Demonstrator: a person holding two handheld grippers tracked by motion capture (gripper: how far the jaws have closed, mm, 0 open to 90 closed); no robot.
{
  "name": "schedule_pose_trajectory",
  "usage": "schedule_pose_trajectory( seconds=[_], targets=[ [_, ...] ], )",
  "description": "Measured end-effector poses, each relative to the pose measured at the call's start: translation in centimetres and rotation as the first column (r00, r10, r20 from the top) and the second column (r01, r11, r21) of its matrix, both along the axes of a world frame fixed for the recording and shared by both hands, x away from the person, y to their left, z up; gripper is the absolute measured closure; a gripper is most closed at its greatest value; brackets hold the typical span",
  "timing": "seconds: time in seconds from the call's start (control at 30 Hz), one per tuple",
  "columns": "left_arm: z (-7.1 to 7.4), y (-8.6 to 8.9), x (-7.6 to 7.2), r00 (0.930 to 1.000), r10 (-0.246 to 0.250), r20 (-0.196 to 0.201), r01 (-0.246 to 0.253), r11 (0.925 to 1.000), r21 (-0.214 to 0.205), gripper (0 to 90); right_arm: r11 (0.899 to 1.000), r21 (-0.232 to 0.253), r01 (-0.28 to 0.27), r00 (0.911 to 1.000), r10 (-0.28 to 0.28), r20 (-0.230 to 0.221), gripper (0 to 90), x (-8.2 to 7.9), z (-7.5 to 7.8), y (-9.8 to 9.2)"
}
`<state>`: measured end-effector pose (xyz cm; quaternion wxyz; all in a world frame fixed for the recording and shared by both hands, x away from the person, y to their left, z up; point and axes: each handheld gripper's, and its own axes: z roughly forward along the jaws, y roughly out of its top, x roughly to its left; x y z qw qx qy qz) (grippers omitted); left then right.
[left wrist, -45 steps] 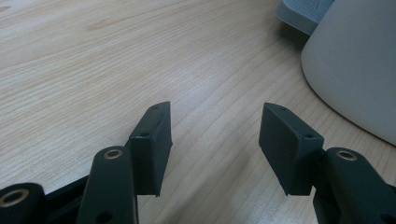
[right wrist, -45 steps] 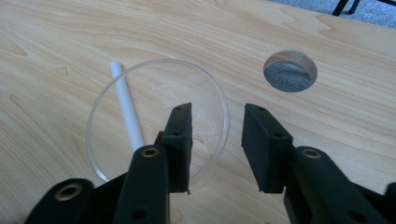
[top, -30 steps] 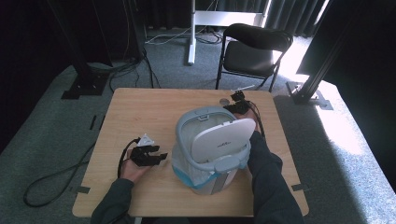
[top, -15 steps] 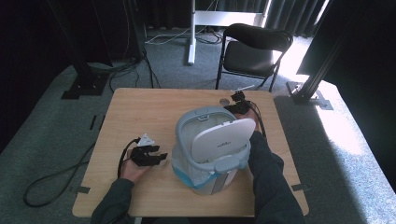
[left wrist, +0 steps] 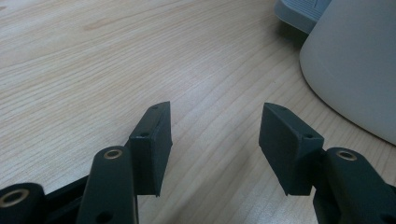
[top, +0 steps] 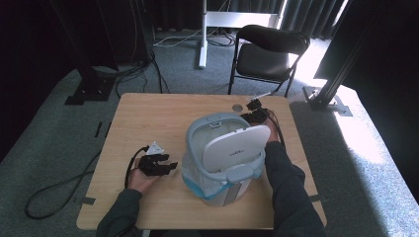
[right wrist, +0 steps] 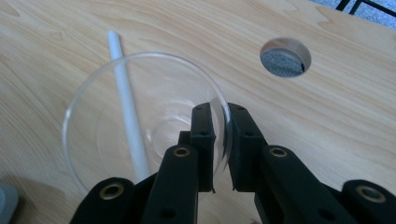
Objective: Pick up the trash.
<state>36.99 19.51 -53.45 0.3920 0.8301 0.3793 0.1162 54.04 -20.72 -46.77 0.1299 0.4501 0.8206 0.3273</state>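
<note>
Right gripper (right wrist: 219, 140) pinches the rim of one clear plastic cup (right wrist: 140, 116) with one white straw (right wrist: 126, 107) in it, near the table's (top: 148, 113) far right corner beside the open-lidded bin (top: 222, 153), probably so it can be tipped in. Left gripper (left wrist: 215, 140) sits wide open and empty near the left edge, out of the way. Count: one cup, one straw, one bin.

Sunlight glares across the floor at right; the surroundings stay dark.

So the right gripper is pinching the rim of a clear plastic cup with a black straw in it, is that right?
Not quite. The straw is white, not black, as the right gripper view shows. The rest holds: the right gripper pinches the rim of the clear plastic cup, the wall between its fingers.
</note>
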Motion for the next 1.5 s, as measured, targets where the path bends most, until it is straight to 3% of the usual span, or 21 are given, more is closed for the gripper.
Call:
schedule_pose_trajectory(
  seconds=[0.43,0.73,1.1,1.5],
  targets=[
    [-0.1,-0.2,0.0,1.0000,-0.006,-0.003,0.006,1.0000,0.007,44.4,0.999,0.036,-0.013,0.9999,0.013,-0.002,82.3,-1.4,-0.7,-1.9],
    [-0.1,-0.2,0.0,1.0000,-0.006,-0.003,0.006,1.0000,0.007,44.4,0.997,0.074,-0.005,0.9990,0.002,0.044,85.9,-2.0,-0.2,-2.3],
    [-0.1,-0.3,0.0,1.0000,-0.009,-0.003,0.009,0.9999,0.011,44.4,0.998,0.066,-0.005,0.9964,-0.001,0.084,86.2,-2.4,0.2,-2.4],
    [-0.2,-0.4,0.1,0.9999,-0.009,-0.006,0.010,0.9999,0.010,44.4,0.996,0.090,0.009,0.9914,-0.020,0.129,86.1,-2.9,1.7,-3.5]
  ],
)
